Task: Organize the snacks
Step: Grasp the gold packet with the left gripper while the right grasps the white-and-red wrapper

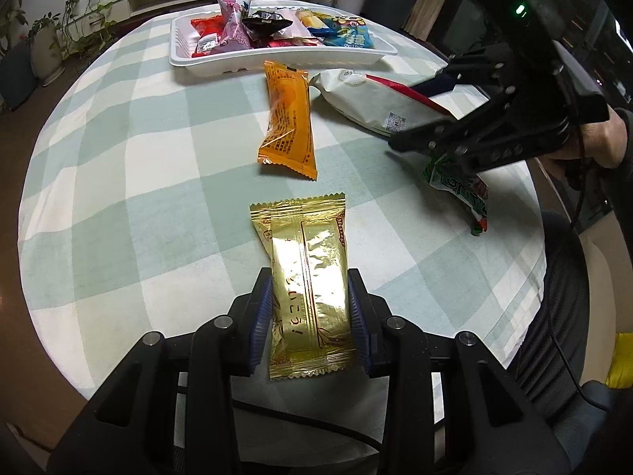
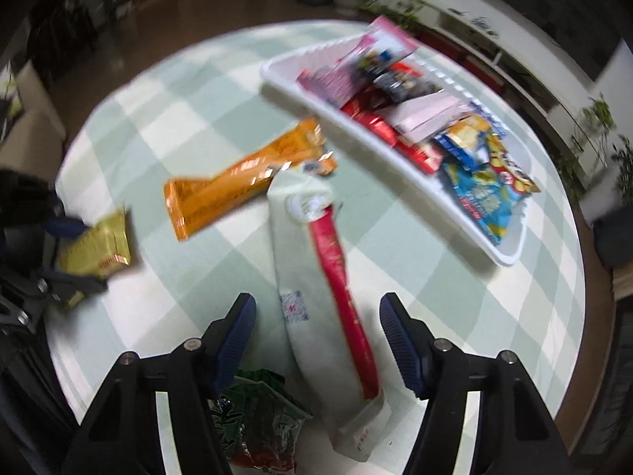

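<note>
My left gripper (image 1: 310, 328) is shut on a gold foil snack packet (image 1: 306, 277), its blue pads pressing both long sides just above the checked tablecloth. In the right wrist view the left gripper (image 2: 67, 253) and the gold packet (image 2: 95, 249) sit at the left edge. My right gripper (image 2: 316, 304) is open and straddles a long white packet with a red stripe (image 2: 308, 277); the pads stand clear of it. The left wrist view shows the right gripper (image 1: 419, 114) over that white packet (image 1: 376, 99). The white tray (image 1: 277, 61) holds several snacks.
An orange packet (image 1: 289, 118) lies between the tray and the gold packet, also as the orange packet (image 2: 245, 182). A green packet (image 2: 257, 419) lies under my right gripper's left finger. The tray (image 2: 508, 253) sits at the far side of the round table. A person's hand (image 1: 593, 138) holds the right gripper.
</note>
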{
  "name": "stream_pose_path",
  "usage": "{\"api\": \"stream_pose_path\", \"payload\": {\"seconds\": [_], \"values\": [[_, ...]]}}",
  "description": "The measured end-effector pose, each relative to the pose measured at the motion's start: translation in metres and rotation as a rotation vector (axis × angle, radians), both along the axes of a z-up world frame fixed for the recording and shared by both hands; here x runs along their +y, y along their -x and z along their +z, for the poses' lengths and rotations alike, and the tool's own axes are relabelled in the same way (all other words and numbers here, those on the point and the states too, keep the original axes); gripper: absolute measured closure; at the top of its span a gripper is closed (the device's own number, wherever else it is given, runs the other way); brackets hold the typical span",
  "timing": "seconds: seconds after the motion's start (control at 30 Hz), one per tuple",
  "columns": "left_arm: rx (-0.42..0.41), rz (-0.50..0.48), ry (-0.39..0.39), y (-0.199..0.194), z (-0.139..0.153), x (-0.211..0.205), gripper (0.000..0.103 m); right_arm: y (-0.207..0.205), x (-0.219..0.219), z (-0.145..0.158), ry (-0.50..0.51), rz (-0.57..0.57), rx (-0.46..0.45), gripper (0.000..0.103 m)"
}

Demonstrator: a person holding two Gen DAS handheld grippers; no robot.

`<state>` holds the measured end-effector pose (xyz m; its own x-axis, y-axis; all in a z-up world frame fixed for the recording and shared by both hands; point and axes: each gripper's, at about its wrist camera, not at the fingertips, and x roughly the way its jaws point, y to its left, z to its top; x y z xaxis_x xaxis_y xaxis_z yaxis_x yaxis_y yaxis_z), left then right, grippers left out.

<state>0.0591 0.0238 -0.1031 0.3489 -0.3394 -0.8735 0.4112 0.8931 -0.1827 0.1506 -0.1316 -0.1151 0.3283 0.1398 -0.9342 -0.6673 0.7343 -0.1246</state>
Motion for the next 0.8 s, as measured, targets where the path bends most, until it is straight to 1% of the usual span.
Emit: {"api": "stream_pose_path", "payload": {"seconds": [0.07, 0.13, 0.23, 0.3, 0.33, 0.4, 0.5, 0.63, 0.67, 0.8], "values": [[0.000, -0.003, 0.000, -0.002, 0.000, 0.000, 0.070, -0.001, 0.004, -0.009, 0.050, 0.011, 0.028, 0.045], [0.000, -0.006, -0.001, -0.002, 0.000, 0.000, 0.070, -0.005, 0.002, -0.011, 0.037, -0.008, 0.052, 0.047], [-0.002, -0.008, -0.004, -0.004, 0.000, -0.002, 0.070, -0.018, -0.003, -0.012, 0.009, -0.066, 0.118, 0.048], [-0.003, -0.008, -0.003, -0.005, 0.000, -0.002, 0.070, -0.022, -0.004, -0.011, 0.001, -0.076, 0.134, 0.049], [-0.003, -0.008, -0.002, -0.005, 0.000, -0.002, 0.070, -0.022, -0.003, -0.011, 0.002, -0.073, 0.136, 0.050], [-0.002, -0.009, 0.003, -0.006, 0.000, -0.001, 0.070, -0.021, 0.001, -0.009, 0.004, -0.062, 0.143, 0.062], [-0.003, -0.010, 0.004, -0.007, 0.000, -0.002, 0.070, -0.021, 0.005, -0.008, -0.009, -0.062, 0.163, 0.072], [-0.003, -0.013, 0.007, -0.007, 0.000, -0.001, 0.070, -0.022, 0.007, -0.006, -0.031, -0.088, 0.186, 0.077], [-0.004, -0.012, 0.009, -0.006, 0.000, -0.001, 0.070, -0.023, 0.006, -0.005, -0.040, -0.099, 0.192, 0.080], [-0.013, 0.000, 0.027, -0.005, 0.000, 0.002, 0.070, -0.025, 0.000, -0.001, -0.068, -0.146, 0.182, 0.085]]}}
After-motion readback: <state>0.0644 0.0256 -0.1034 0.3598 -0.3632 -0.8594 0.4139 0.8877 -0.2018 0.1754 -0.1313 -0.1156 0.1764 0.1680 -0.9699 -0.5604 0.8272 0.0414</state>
